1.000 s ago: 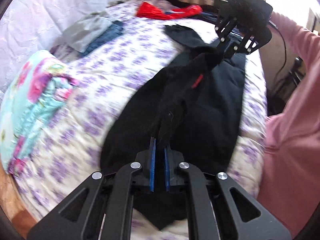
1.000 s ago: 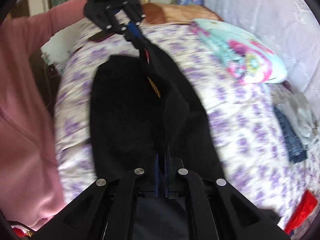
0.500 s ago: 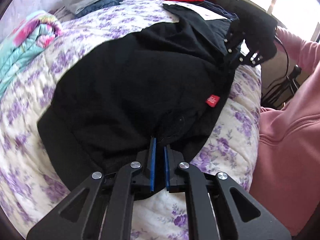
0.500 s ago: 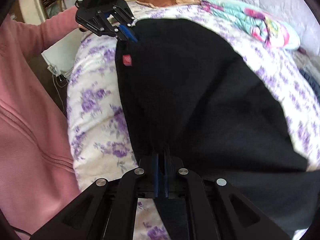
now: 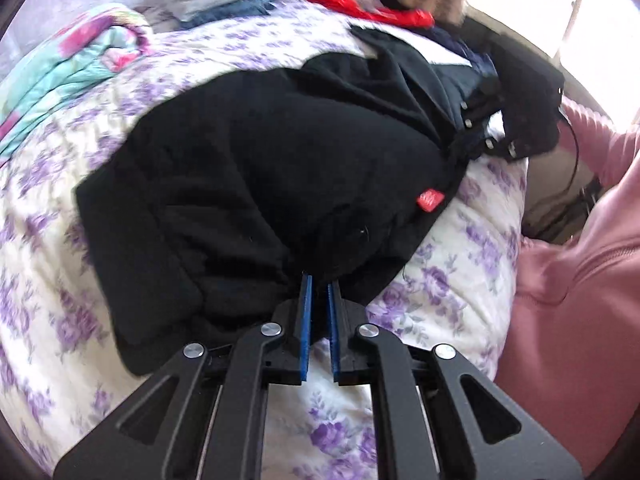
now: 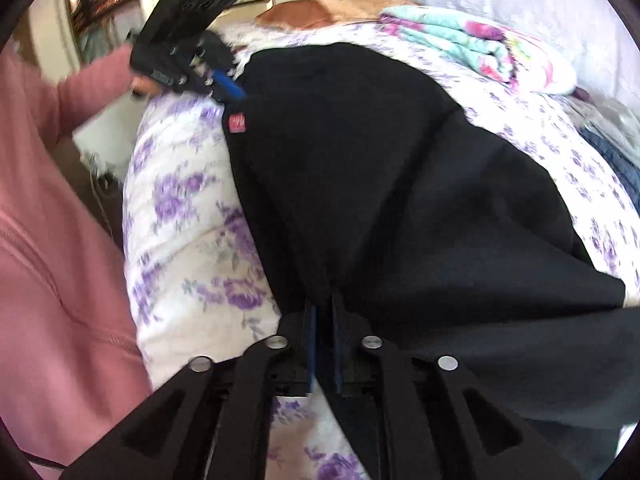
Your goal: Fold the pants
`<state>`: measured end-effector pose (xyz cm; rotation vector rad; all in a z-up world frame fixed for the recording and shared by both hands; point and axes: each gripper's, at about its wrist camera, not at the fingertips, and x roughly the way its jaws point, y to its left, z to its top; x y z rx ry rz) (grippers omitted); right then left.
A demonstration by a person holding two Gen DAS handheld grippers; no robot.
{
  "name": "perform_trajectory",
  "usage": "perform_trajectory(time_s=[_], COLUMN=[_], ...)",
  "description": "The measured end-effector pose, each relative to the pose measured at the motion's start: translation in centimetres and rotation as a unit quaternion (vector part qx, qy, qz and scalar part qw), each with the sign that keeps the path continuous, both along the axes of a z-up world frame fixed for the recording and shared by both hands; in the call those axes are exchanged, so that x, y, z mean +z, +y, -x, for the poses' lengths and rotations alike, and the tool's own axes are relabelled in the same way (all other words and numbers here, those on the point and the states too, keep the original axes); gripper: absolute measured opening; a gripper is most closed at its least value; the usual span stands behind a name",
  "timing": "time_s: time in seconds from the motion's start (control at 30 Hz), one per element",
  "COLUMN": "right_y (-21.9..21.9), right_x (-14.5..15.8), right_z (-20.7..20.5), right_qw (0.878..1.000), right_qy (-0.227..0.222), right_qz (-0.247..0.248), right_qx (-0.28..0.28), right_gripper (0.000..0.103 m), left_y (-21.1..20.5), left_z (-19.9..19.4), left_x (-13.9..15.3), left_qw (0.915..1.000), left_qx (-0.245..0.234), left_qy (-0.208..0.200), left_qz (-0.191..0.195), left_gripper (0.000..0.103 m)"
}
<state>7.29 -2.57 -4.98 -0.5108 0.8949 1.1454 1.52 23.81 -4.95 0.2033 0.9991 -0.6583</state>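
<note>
The black pants (image 5: 280, 168) lie folded over on the bed (image 5: 472, 248), a quilt w/ purple flowers. They sit along the bed's near edge, the side where the person in the pink top (image 5: 580, 300) stands. A small red tag (image 5: 430, 200) on the pants shows close to that edge.

The left gripper (image 5: 318, 284) is nearly shut. Its blue pads (image 5: 306, 312) pinch a bit of the black cloth at the pants' near edge. In the right wrist view the same gripper (image 6: 236, 92) sits at the far end of the pants, right by the red tag (image 6: 238, 123), w/ its blue tip touching the cloth.

The right gripper (image 6: 324, 300) has just been opening a little. Its jaws stand a bit apart & black cloth still runs between them. Can't tell if the pads still press on it, as it's dark & blurry there. In the left wrist view this gripper (image 5: 480, 140) is at the other end of the pants, near the bed's edge.

A folded blanket in teal & pink (image 6: 472, 52) lies at the far side of the bed. A red cloth (image 5: 368, 4) and a grey-blue pile of clothes (image 5: 224, 0) lie at the bed's far end.
</note>
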Motion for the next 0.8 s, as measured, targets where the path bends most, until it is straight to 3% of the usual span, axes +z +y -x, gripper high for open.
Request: perform_trajectory(time_s=[0.03,0.1,0.17,0.23,0.33,0.37,0.47,0.53,0.6,0.7,0.8], right_y=[-0.5,-2.5,-4.9,-7.5,-11.4,-13.0,-16.0,-17.1,-17.0,-17.5,-18.0], right_x=[0.6,3.2,5.8,7.8,10.0,10.2,8.6,6.9,5.3,3.4,0.5], right_z=[0.0,-0.4,-2.1,-4.7,-10.3,-12.9,-19.0,-22.1,-25.5,-29.2,-32.3], right_qw=[1.000,0.997,0.988,0.972,0.925,0.899,0.831,0.800,0.781,0.752,0.735], right_qy=[0.004,-0.018,-0.036,-0.038,-0.021,-0.002,0.082,0.116,0.112,0.094,0.124], right_qz=[-0.012,-0.054,-0.082,-0.107,-0.128,-0.124,-0.126,-0.121,-0.081,-0.031,0.001], right_qx=[-0.011,-0.056,-0.125,-0.207,-0.356,-0.420,-0.535,-0.576,-0.610,-0.652,-0.667], right_gripper=[0.048,0.071,0.071,0.071,0.071,0.071,0.071,0.071,0.071,0.071,0.071], left_y=[0.1,-0.3,-1.3,-3.0,-7.3,-8.4,-13.5,-16.5,-19.0,-20.0,-19.6], left_z=[0.3,1.4,2.2,2.3,1.5,1.3,-1.9,-4.4,-6.6,-7.4,-6.5], left_x=[0.9,3.7,6.1,8.1,9.4,9.3,7.2,4.6,1.4,-2.0,-2.0], left_qw=[0.9999,0.9987,0.9963,0.9927,0.9840,0.9818,0.9779,0.9806,0.9789,0.9750,0.9758], left_qx=[0.008,0.013,0.012,0.005,-0.035,-0.042,-0.051,-0.031,-0.015,0.001,-0.008], left_qy=[-0.008,-0.049,-0.084,-0.113,-0.130,-0.132,-0.082,-0.029,0.036,0.092,0.077], left_qz=[0.000,0.003,0.010,0.043,0.116,0.130,0.186,0.191,0.200,0.202,0.204], left_gripper=[0.007,0.017,0.048,0.063,0.072,0.076,0.081,0.081,0.081,0.081,0.081])
